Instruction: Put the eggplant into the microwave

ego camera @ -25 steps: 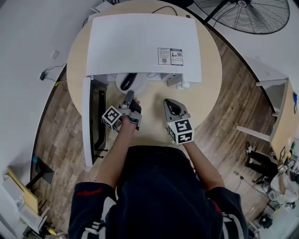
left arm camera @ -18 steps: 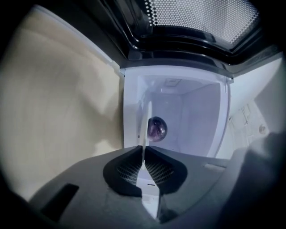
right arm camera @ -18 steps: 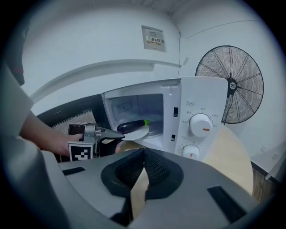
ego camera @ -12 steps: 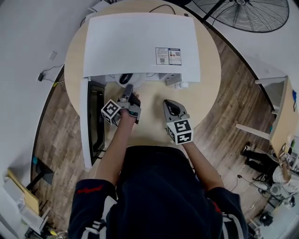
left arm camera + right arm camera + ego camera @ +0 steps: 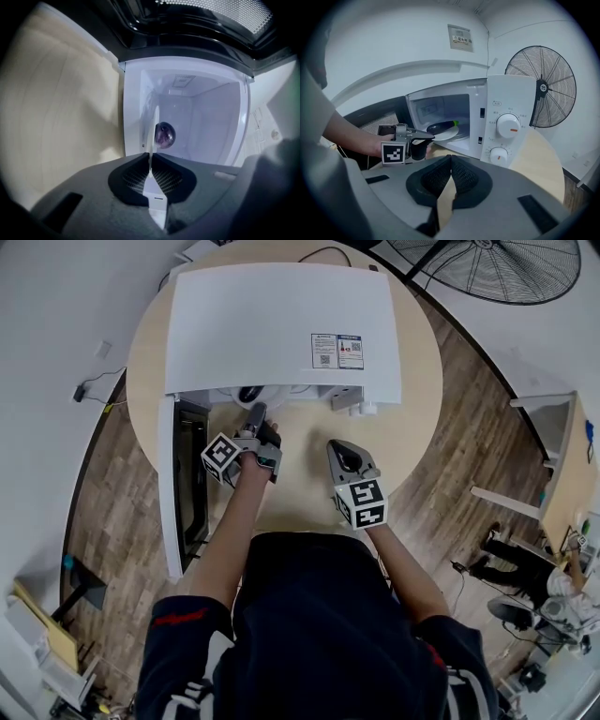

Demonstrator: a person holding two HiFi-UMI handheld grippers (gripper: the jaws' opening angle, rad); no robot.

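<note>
Right gripper view showed the eggplant [image 5: 442, 125] lying on the white plate [image 5: 449, 135] inside the open microwave [image 5: 506, 105], at the far side of the bench [image 5: 541, 157]. Your left gripper [image 5: 425, 137] stood just before the opening, its fingers pressed together and empty. The right gripper [image 5: 450, 159], near the front edge of the bench, had its fingers together too, holding nothing.

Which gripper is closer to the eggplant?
Left. The left gripper pinches the edge of the plate that carries the eggplant, right at the microwave's open front. The right gripper hangs farther back over the table, empty, fingers together.
</note>
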